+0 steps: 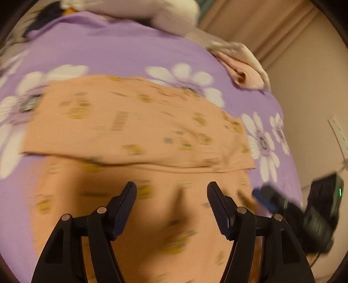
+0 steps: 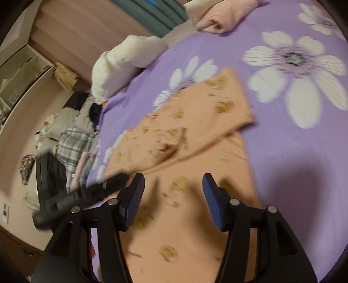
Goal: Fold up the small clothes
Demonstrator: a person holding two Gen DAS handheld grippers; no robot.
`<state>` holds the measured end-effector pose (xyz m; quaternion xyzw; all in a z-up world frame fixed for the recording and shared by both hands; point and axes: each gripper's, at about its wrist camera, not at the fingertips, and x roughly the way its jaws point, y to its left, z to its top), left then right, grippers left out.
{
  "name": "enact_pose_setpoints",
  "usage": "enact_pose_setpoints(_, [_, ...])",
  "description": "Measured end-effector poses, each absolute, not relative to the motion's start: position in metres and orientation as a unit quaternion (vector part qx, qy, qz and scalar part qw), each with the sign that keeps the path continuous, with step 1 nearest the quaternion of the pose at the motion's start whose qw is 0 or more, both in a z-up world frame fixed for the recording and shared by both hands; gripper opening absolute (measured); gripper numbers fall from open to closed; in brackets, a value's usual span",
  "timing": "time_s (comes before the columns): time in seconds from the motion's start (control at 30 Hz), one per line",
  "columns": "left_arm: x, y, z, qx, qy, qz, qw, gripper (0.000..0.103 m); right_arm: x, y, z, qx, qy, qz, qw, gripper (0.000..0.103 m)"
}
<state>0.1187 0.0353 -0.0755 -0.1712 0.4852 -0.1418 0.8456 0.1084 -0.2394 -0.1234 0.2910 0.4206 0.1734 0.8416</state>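
Note:
A peach garment with yellow prints point(image 1: 139, 122) lies on the purple flowered bedsheet point(image 1: 121, 50), its far part folded over the near part. It also shows in the right wrist view point(image 2: 195, 122). My left gripper point(image 1: 171, 191) is open and empty, hovering just over the garment's near part. My right gripper point(image 2: 173, 185) is open and empty above the same near part. The right gripper also appears, blurred, at the right edge of the left wrist view point(image 1: 282, 202). The left gripper shows, blurred, at the left in the right wrist view point(image 2: 91, 193).
A folded pink cloth point(image 1: 243, 71) lies at the far right of the bed, also in the right wrist view point(image 2: 224, 17). A white pillow point(image 2: 121, 65) and a pile of plaid and dark clothes point(image 2: 74, 139) lie along the bed's left edge. Curtains and a wall stand beyond.

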Motion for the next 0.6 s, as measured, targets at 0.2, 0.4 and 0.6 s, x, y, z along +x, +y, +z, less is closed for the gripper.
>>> enact_pose_setpoints(0.2, [0.088, 0.106, -0.076, -0.193, 0.466, -0.075, 0.86, 0.066, 0.165, -0.21, -0.134, 0.3, 0.465, 0.171, 0.815, 0.056])
enact_pose_setpoints(0.4, [0.068, 0.157, -0.081, -0.232, 0.459, -0.04, 0.856, 0.067, 0.199, -0.193, -0.156, 0.324, 0.513, 0.153, 0.78, 0.04])
enact_pose_setpoints(0.6, [0.064, 0.175, -0.086, -0.253, 0.46, -0.029, 0.851, 0.067, 0.204, -0.182, -0.141, 0.263, 0.514, 0.124, 0.807, 0.008])
